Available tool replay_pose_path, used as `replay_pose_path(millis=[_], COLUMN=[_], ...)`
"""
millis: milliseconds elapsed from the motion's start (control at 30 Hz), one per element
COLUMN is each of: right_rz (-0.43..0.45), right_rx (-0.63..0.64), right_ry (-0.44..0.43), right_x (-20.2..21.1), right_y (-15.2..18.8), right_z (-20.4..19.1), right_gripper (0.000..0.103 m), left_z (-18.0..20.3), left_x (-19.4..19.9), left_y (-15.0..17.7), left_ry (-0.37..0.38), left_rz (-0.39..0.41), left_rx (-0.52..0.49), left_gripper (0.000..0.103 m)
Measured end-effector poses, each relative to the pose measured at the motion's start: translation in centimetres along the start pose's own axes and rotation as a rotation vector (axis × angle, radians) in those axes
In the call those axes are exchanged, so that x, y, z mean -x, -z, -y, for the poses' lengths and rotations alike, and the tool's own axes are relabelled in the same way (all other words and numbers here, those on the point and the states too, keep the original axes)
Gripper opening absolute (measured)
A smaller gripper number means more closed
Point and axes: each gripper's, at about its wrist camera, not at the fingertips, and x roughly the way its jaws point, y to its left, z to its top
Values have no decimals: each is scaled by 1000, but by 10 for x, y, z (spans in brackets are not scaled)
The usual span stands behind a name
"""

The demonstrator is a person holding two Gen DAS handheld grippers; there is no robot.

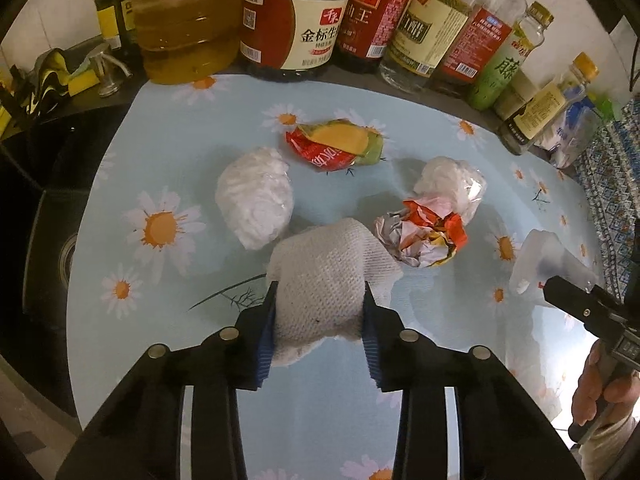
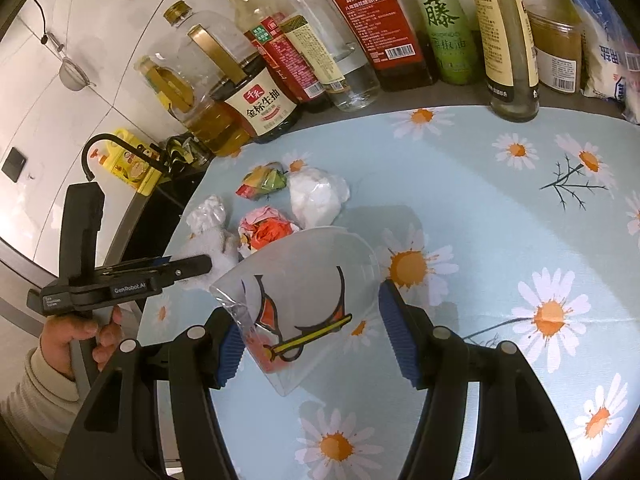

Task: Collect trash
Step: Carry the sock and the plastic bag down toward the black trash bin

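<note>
My left gripper (image 1: pixel 320 312) is shut on a crumpled white paper towel (image 1: pixel 326 280) just above the daisy tablecloth (image 1: pixel 168 160). Beyond it lie a white plastic wad (image 1: pixel 256 200), a red and yellow wrapper (image 1: pixel 336 146), a crumpled colourful paper ball (image 1: pixel 424 236) and a clear-wrapped white wad (image 1: pixel 452 184). My right gripper (image 2: pixel 312 332) has its jaws apart around a clear plastic bag with an orange print (image 2: pixel 300 292); the left pad touches the bag, the right pad stands clear of it. The bag also shows in the left wrist view (image 1: pixel 548 264).
A row of oil, soy sauce and vinegar bottles (image 1: pixel 292 20) lines the back of the counter. A dark sink (image 1: pixel 44 208) with a soap pump (image 1: pixel 106 68) lies to the left. A white bag of food (image 2: pixel 612 52) stands at the far right.
</note>
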Motion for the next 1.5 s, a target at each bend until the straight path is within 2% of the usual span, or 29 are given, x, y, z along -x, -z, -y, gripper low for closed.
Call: replay_pose_path(millis=[300, 567, 1133, 1367, 1500], right_rz=[-17, -25, 70, 83, 66], right_rx=[-11, 3, -30, -49, -78], right_ry=[4, 9, 137, 200, 219], right_x=[-6, -9, 14, 15, 6], right_y=[12, 28, 101, 140, 165], right_z=[-8, -39, -155, -200, -215], right_gripper=[62, 62, 62, 62, 62], left_z=[-2, -8, -64, -88, -102], left_x=[26, 52, 121, 133, 131], left_y=[18, 39, 107, 147, 174], left_ry=[48, 92, 221, 312, 338], left_rz=[31, 64, 137, 115, 81], left_rx=[3, -44, -186, -231, -247], left_gripper=[35, 35, 35, 35, 35])
